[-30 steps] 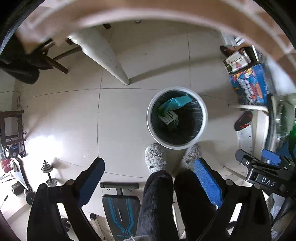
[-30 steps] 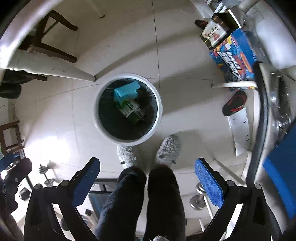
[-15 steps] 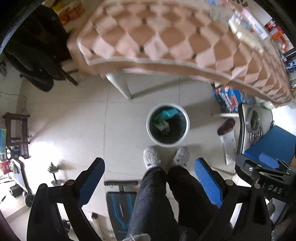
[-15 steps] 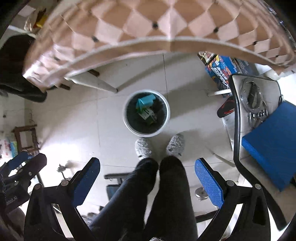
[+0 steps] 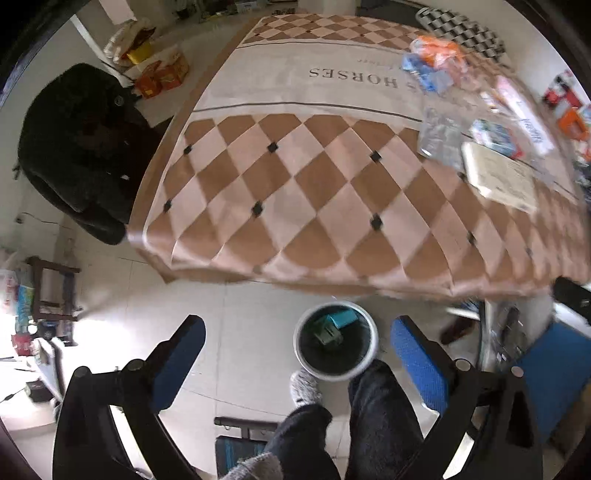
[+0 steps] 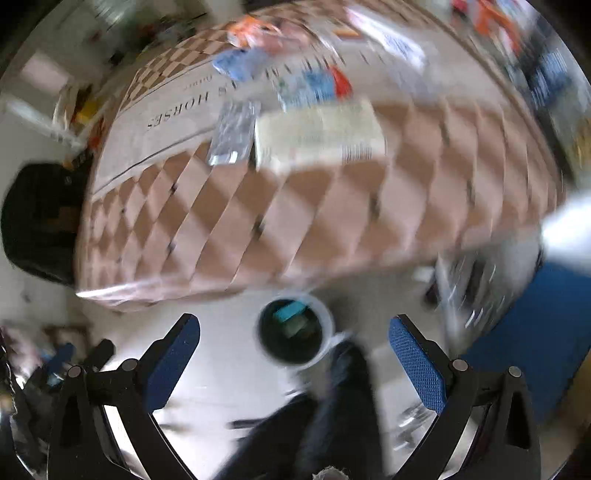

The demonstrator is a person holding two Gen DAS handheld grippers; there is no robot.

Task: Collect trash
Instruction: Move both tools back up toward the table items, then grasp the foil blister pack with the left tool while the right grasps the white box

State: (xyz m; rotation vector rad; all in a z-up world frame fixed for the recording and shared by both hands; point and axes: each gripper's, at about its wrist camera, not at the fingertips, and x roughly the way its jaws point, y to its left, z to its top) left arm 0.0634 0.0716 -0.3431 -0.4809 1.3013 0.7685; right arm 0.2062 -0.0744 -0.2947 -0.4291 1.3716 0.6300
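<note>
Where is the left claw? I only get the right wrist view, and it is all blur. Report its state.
Observer: The left claw is open and empty, above the floor, with the bin showing between its fingers.
Operator: Now tell me what lies past the table's far end.
Observer: A black-and-white checkered item sits just beyond the table; I cannot tell what it is.

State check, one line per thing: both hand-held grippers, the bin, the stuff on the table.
left hand-held gripper: open, holding nothing.
right hand-held gripper: open, holding nothing.
trash bin: upright on the floor, a teal box and other pieces inside, far from full.
cream box: lying flat on the table.
silver wrapper: flat on the table, beside the cream box.
</note>
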